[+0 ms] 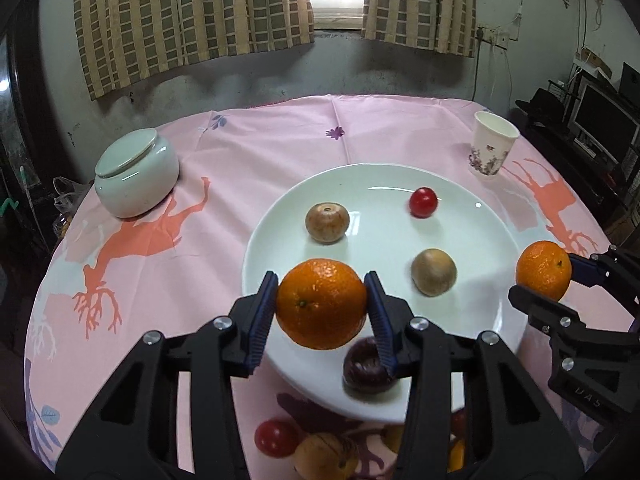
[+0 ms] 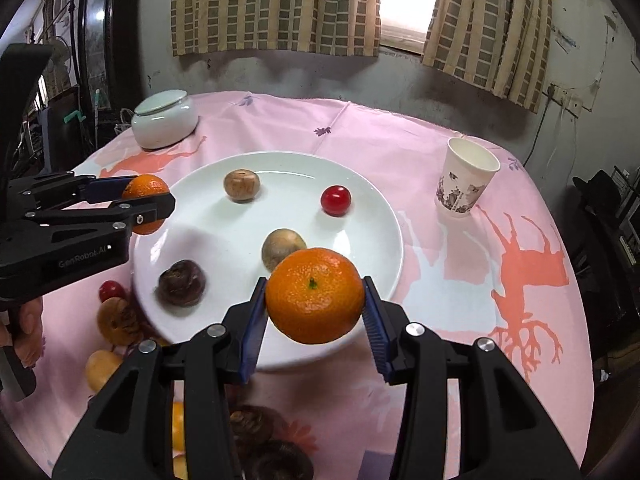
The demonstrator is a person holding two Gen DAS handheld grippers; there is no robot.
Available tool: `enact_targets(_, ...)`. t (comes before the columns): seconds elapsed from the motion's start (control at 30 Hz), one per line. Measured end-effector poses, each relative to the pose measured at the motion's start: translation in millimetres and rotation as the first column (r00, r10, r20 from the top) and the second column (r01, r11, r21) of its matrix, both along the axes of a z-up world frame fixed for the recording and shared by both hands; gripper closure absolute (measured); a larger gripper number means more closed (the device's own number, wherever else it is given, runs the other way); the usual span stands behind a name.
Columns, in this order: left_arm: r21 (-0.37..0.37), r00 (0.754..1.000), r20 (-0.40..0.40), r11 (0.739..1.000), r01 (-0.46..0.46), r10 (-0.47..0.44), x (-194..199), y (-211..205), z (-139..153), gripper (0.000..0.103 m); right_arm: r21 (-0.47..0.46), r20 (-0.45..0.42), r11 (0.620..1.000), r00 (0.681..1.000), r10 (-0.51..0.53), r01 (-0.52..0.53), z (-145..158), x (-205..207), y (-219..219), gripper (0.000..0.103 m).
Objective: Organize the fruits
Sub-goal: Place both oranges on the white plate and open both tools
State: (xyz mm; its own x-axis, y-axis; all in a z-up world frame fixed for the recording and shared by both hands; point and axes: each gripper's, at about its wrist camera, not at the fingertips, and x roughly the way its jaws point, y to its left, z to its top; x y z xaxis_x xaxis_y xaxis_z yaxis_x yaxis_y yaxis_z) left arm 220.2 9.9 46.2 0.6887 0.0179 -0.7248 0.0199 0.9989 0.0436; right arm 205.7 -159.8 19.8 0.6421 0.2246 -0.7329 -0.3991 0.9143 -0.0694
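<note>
So both grippers have their own orange right now. The left gripper (image 1: 322, 304) is clamped on the left orange (image 1: 321, 304), blue pads pressing on either side, and it hangs over the plate (image 1: 400, 184) at about the 7 o'clock edge. The right gripper (image 2: 315, 308) is doing the same with the right orange (image 2: 315, 295), stem dot facing up, held above the plate's 5 o'clock rim. From the left wrist view you can also spot the right one off at 3 o'clock of the plate, and in the right wrist view the left one shows up at 9 o'clock.

On the white plate itself: a cherry tomato (image 1: 423, 201) around 1 o'clock, a brown round fruit (image 1: 327, 222) with a dimple on top around 11 o'clock, a second tan fruit (image 1: 433, 271) near the middle, and a dark purple fruit (image 2: 182, 282) at roughly 7 o'clock, a bit blurry.

Off the plate, on the pink tablecloth (image 1: 256, 152) with the orange deer prints, there's a loose pile at the near side of the table: another red tomato (image 1: 276, 437), a brownish fruit (image 2: 118, 321), a yellowish one (image 2: 102, 368) and some dark ones half hidden under the gripper bodies.

Further back, a pale lidded jar (image 1: 136, 172) sits at 10 o'clock and a paper cup (image 1: 493, 144) upright at 2 o'clock, both well apart from the plate. Checked curtains (image 1: 192, 12) hang behind.
</note>
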Motion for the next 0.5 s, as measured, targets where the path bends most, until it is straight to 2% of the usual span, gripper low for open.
enact_targets(0.13, 0.004, 0.999, -0.020, 1.000, -0.031, 0.031, 25, 5, -10, 0.058, -0.015, -0.037, 0.999, 0.999, -0.037, 0.037, -14, 41, 4, 0.058)
enact_targets(0.27, -0.038, 0.997, -0.043, 0.997, -0.061, 0.059, 44, 11, -17, 0.057, 0.040, -0.073, 0.997, 0.995, -0.064, 0.067, -19, 75, 6, 0.056)
enact_targets(0.33, -0.067, 0.996, -0.049, 0.994, -0.081, 0.078, 47, 14, -18, 0.048, 0.090, -0.089, 0.992, 0.993, -0.083, 0.091, -19, 86, 4, 0.053)
enact_targets(0.37, -0.071, 0.996, -0.040, 0.994, -0.083, 0.081, 45, 13, -16, 0.043, 0.109, -0.086, 0.987, 0.991, -0.106, 0.115, -17, 88, 3, 0.046)
enact_targets(0.4, -0.063, 0.996, -0.028, 0.994, -0.084, 0.083, 43, 12, -13, 0.037, 0.132, -0.087, 0.983, 0.989, -0.120, 0.131, -15, 89, 1, 0.034)
enact_targets(0.47, -0.053, 0.997, 0.000, 0.996, -0.075, 0.075, 34, 11, -5, 0.033, 0.187, -0.075, 0.974, 0.990, -0.120, 0.132, -9, 84, -3, 0.032)
enact_targets(0.5, -0.052, 0.997, 0.013, 0.996, -0.070, 0.071, 29, 11, 0, 0.032, 0.180, -0.069, 0.976, 0.991, -0.114, 0.125, -6, 80, -3, 0.032)
